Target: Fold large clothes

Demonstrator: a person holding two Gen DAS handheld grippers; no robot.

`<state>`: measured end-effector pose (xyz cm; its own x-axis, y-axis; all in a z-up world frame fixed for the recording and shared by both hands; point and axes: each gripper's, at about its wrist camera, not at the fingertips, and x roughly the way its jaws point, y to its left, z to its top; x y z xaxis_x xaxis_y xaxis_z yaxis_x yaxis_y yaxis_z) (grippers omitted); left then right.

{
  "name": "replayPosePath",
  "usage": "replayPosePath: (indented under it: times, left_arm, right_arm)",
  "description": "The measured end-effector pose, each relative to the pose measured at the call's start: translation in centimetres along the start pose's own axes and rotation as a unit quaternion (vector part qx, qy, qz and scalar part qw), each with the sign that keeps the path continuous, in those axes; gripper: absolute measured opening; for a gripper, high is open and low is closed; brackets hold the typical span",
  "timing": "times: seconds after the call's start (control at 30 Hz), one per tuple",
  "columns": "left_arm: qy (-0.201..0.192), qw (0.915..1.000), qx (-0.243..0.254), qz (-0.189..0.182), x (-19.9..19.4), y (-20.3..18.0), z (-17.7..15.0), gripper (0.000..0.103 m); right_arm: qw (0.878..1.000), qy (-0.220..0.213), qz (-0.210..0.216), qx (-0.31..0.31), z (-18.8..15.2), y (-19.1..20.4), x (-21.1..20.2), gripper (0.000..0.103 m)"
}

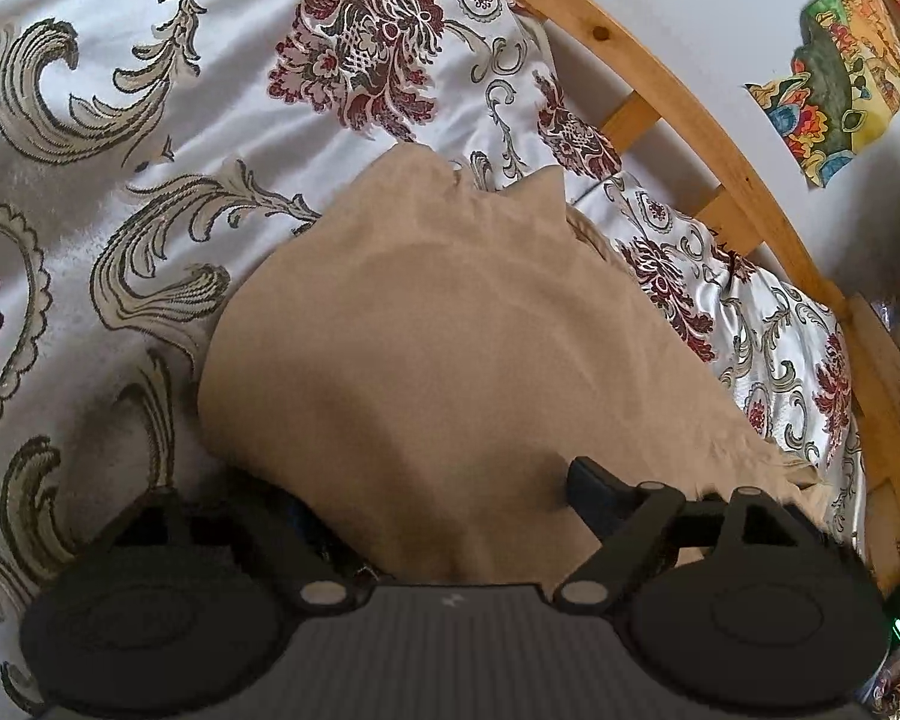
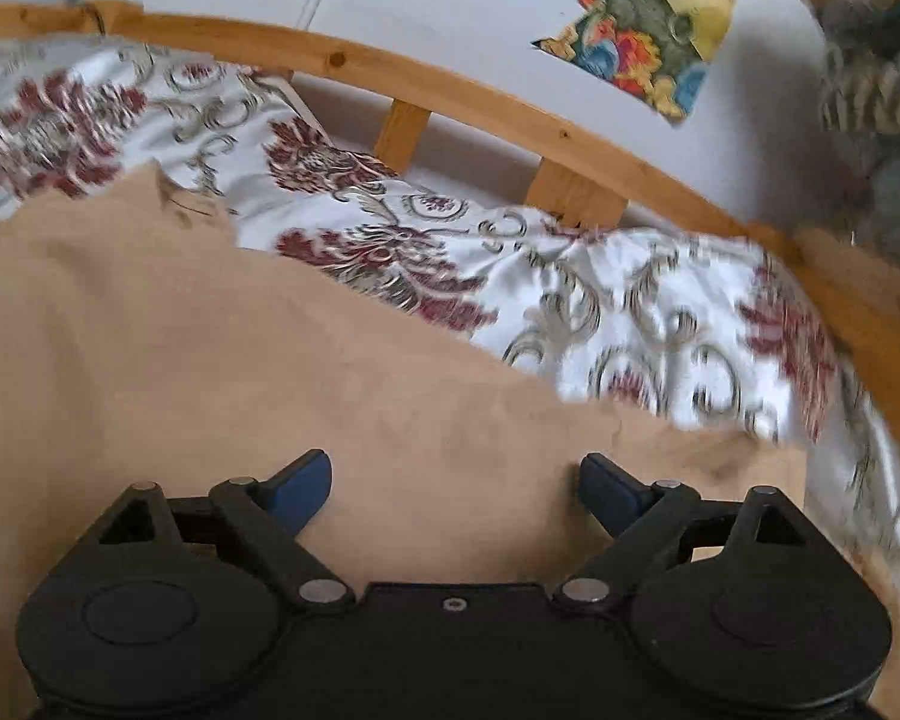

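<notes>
I've got both claws spread wide, nothing pinched: left gripper, right gripper over the folded tan cloth garment. It lies on the white floral-patterned bedspread; curved wooden bed rail behind.

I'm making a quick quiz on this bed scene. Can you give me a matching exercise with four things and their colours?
Things:
1. garment
2. bedspread
3. bed rail
4. right tool pads

Colours:
A. pale wood
B. blue
C. plain tan
D. white with dark red flowers and scrolls

Pairs: 1-C, 2-D, 3-A, 4-B
</notes>
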<state>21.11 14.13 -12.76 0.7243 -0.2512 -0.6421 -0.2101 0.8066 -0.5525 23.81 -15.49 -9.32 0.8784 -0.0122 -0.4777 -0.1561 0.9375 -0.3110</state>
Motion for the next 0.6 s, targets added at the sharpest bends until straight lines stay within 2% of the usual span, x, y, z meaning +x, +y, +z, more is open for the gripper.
replayPosePath:
  times: [0.07, 0.13, 0.33, 0.4, 0.47, 0.5, 0.53, 0.6]
  left_arm:
    - [-0.002, 1.0, 0.003, 0.003, 0.1, -0.2, -0.1, 0.088]
    - [-0.008, 1.0, -0.002, 0.001, 0.1, -0.2, -0.3, 0.091]
    - [-0.021, 0.9996, -0.013, 0.011, 0.5, -0.7, -0.5, 0.096]
    - [-0.029, 0.9987, -0.029, 0.03, 0.4, -0.8, -0.5, 0.086]
    - [-0.048, 0.9964, -0.061, 0.035, 0.1, -0.5, -0.6, 0.059]
    - [-0.053, 0.9954, -0.072, 0.033, 0.0, -0.3, -0.6, 0.052]
    - [-0.057, 0.9945, -0.078, 0.04, -0.1, -0.2, -0.6, 0.037]
    - [-0.057, 0.9948, -0.074, 0.041, -0.2, -0.1, -0.3, 0.025]
  right_arm:
    - [0.999, -0.001, 0.021, 0.035, -1.0, -0.6, -2.1, 0.093]
    - [0.999, -0.006, 0.017, 0.051, -1.8, -0.5, -3.6, 0.098]
    - [0.999, -0.033, -0.03, 0.007, -3.5, 2.3, -5.4, 0.098]
    - [0.999, -0.033, -0.029, 0.011, -3.8, 2.2, -5.2, 0.098]
    - [0.999, -0.031, -0.026, 0.015, -3.8, 2.0, -5.1, 0.098]
    - [0.999, -0.031, -0.024, 0.018, -3.8, 1.9, -5.0, 0.098]
    - [0.999, -0.03, -0.022, 0.02, -3.8, 1.8, -5.0, 0.098]
    - [0.999, -0.03, -0.02, 0.023, -3.9, 1.7, -5.0, 0.098]
